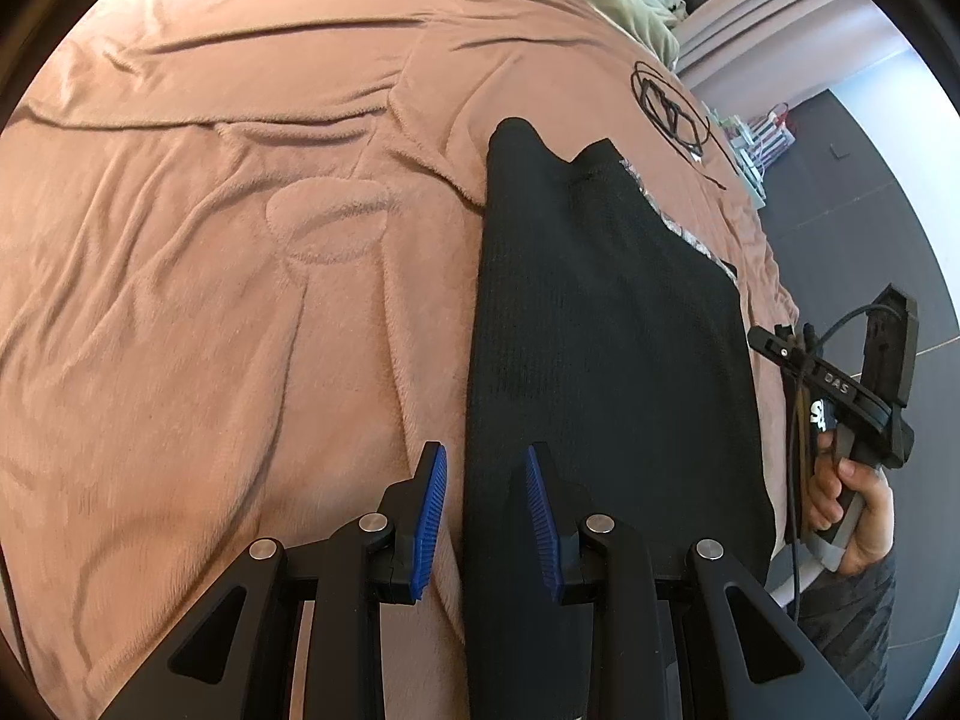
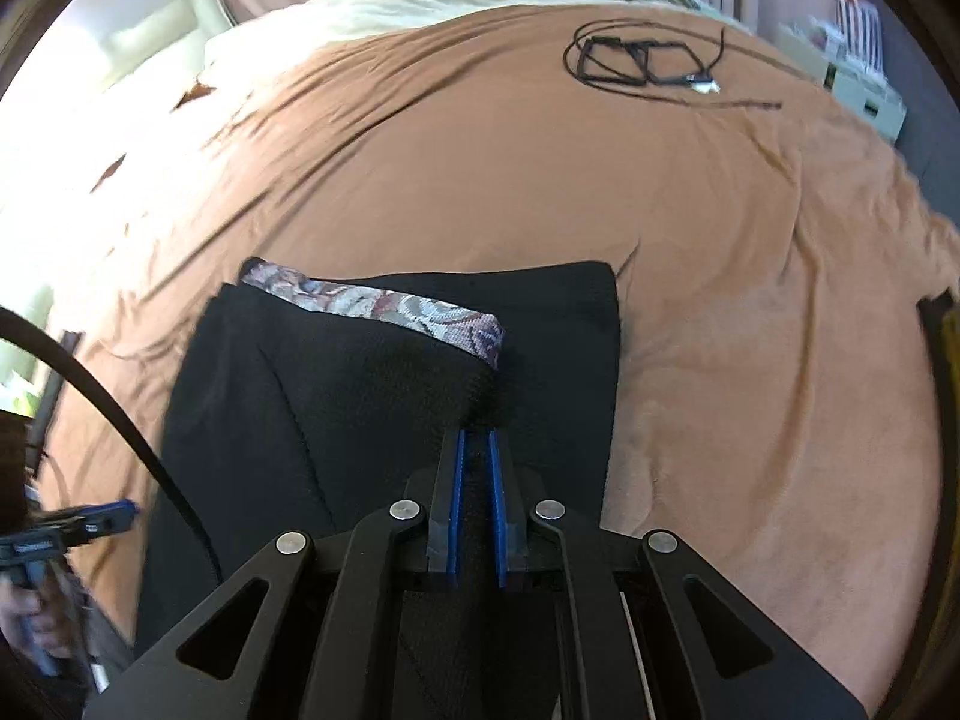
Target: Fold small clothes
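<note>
Patterned trim [image 2: 384, 306] on the black knit garment [image 2: 372, 396] shows plainly only in the right wrist view; the left shows just a sliver. The garment lies flat on the brown blanket [image 2: 690, 228]. The left gripper [image 1: 486, 510] stands apart over the garment's edge, clamping nothing. The right gripper [image 2: 474, 468] is nearly together with black fabric between its pads; whether they pinch it is unclear. A coiled black cable [image 2: 636, 60] lies well beyond.
</note>
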`<action>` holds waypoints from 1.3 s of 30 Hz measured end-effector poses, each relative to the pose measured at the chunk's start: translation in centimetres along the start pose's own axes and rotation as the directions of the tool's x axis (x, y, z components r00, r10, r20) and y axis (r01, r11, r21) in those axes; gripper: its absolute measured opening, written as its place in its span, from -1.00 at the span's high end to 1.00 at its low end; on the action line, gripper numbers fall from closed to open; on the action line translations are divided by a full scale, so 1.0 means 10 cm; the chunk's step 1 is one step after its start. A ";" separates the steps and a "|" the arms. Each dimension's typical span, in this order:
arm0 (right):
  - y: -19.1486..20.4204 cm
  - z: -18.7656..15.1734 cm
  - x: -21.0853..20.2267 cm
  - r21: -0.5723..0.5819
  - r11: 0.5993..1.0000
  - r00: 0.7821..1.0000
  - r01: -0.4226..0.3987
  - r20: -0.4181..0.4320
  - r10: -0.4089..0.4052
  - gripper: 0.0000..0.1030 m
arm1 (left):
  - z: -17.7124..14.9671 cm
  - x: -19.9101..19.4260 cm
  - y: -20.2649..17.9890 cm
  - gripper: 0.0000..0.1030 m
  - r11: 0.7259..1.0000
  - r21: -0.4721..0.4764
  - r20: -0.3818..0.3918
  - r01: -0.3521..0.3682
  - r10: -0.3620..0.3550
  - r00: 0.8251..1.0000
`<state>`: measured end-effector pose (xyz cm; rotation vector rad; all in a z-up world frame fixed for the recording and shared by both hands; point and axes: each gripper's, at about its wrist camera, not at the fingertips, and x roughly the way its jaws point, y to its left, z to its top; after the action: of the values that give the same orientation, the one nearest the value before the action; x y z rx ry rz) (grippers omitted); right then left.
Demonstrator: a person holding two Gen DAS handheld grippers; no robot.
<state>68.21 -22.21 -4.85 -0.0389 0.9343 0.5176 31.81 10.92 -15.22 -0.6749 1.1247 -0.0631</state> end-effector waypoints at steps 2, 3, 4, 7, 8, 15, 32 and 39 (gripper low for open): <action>-0.03 -0.02 -0.01 0.016 0.999 0.999 -0.032 -0.003 0.032 0.42 | 0.03 0.02 -0.01 0.43 1.000 0.001 -0.001 -0.003 0.003 1.000; -0.05 -0.03 -0.01 0.023 0.999 0.999 -0.042 0.000 0.042 0.24 | 0.03 0.03 -0.01 0.43 1.000 0.002 0.000 -0.006 0.006 1.000; -0.09 -0.01 -0.01 0.029 0.998 0.999 -0.052 0.003 0.052 0.19 | 0.07 0.05 -0.02 0.43 1.000 0.002 -0.001 -0.008 0.008 1.000; -0.19 0.03 0.05 0.056 0.993 0.995 -0.104 0.010 0.103 0.18 | 0.11 0.09 -0.03 0.43 1.000 0.002 -0.003 -0.016 0.016 1.000; -0.23 0.05 0.07 0.065 0.991 0.993 -0.119 0.013 0.118 0.18 | 0.13 0.10 -0.03 0.43 1.000 0.005 -0.003 -0.021 0.021 1.000; -0.45 0.17 0.36 0.159 0.969 0.982 -0.187 0.009 0.188 0.27 | 0.30 0.21 -0.07 0.43 0.999 0.015 -0.002 -0.047 0.047 0.999; -0.54 0.22 0.11 0.120 0.988 0.995 -0.095 0.015 0.094 0.60 | 0.77 0.41 -0.24 0.26 0.997 0.049 0.008 -0.067 0.067 0.998; -0.74 0.08 -0.03 0.171 0.976 0.990 -0.138 0.046 0.131 -0.21 | 1.00 0.45 -0.25 0.10 0.998 0.040 0.038 -0.042 0.040 0.998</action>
<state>72.00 -28.62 -5.54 0.1920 0.9494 0.5582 43.03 11.91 -15.02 -0.6138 1.0979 -0.0381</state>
